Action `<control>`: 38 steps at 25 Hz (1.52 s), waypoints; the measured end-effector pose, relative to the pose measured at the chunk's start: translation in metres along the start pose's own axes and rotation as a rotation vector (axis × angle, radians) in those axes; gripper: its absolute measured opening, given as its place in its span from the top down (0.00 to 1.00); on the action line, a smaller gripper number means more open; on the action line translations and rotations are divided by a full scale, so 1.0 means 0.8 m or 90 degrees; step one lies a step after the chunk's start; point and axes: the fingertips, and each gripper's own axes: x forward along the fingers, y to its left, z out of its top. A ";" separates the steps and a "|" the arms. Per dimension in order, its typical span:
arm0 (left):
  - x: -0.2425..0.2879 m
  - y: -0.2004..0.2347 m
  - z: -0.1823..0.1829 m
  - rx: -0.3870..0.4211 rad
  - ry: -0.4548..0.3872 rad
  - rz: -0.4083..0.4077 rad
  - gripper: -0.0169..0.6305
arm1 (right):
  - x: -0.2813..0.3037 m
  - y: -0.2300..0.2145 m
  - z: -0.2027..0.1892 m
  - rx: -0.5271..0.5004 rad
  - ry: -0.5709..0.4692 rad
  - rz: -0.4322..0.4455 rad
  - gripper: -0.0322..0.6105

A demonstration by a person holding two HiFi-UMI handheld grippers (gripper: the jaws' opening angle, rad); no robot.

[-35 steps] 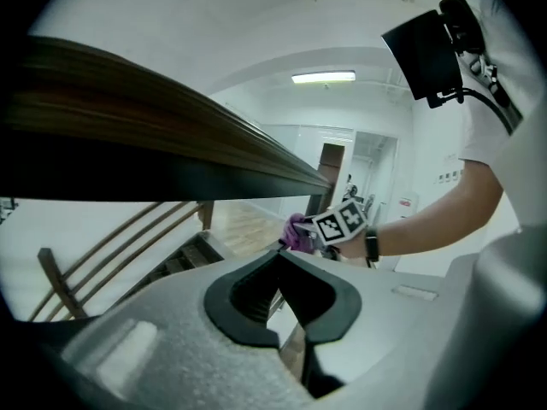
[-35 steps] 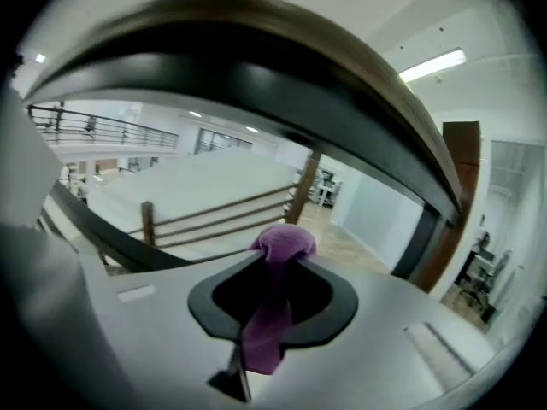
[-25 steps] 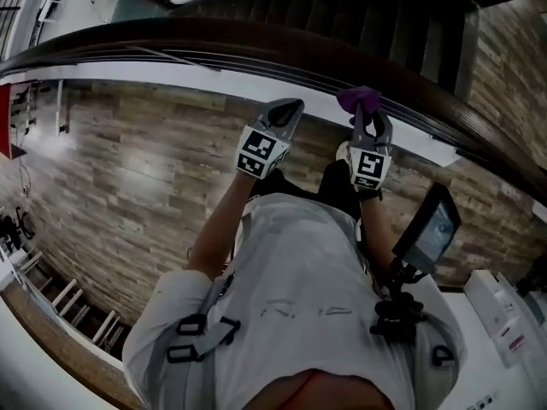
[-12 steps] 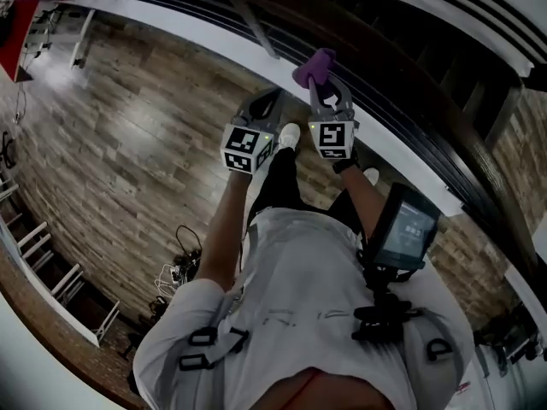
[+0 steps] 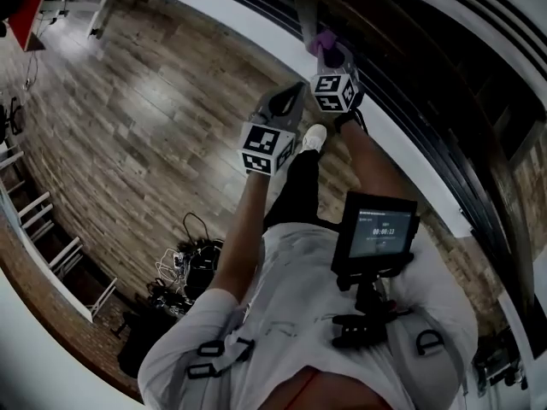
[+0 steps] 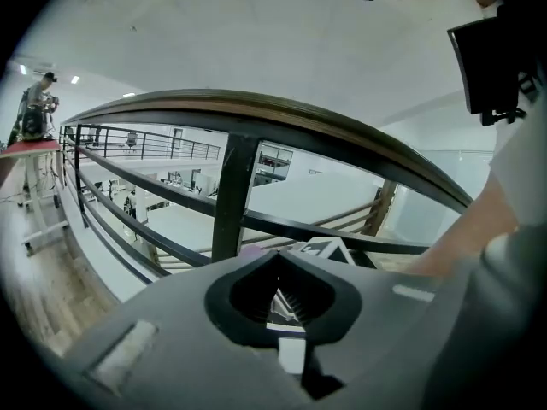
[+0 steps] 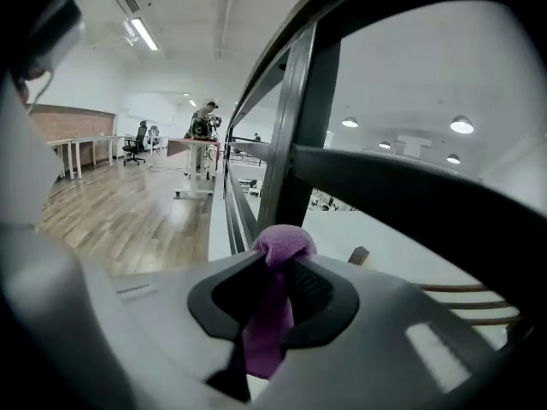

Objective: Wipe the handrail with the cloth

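The dark handrail [image 5: 402,68] runs slantwise across the upper right of the head view, and in the left gripper view the handrail [image 6: 256,111] arcs overhead on a black post [image 6: 231,196]. My right gripper [image 5: 329,51] is up against the railing, shut on a purple cloth [image 5: 323,38]. In the right gripper view the cloth [image 7: 282,242] bulges out past the jaw tips of the right gripper [image 7: 278,261], close to a black post [image 7: 295,135]. My left gripper [image 5: 291,95] hangs lower and to the left, shut with nothing in it. Its jaws [image 6: 276,257] point at the railing.
A small screen [image 5: 376,227] sits on the person's chest rig. Cables and dark gear [image 5: 184,265] lie on the wooden floor [image 5: 145,118] at left. A white ledge [image 5: 256,37] runs under the railing bars. A distant person [image 7: 205,116] stands by a table.
The right gripper has carried the cloth farther up and forward onto the railing. The left gripper has fallen behind it. The whole view has swung as the person moved along the rail.
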 end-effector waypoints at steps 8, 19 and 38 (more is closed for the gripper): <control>-0.005 -0.015 -0.006 0.014 0.038 -0.031 0.97 | 0.043 -0.013 -0.049 -0.096 0.132 0.000 0.87; 0.024 -0.078 -0.025 0.049 0.076 -0.106 0.97 | -0.053 -0.075 -0.145 0.007 0.188 -0.092 0.87; 0.063 -0.327 -0.101 0.162 0.170 -0.327 0.97 | -0.344 -0.184 -0.383 0.256 0.299 -0.278 0.87</control>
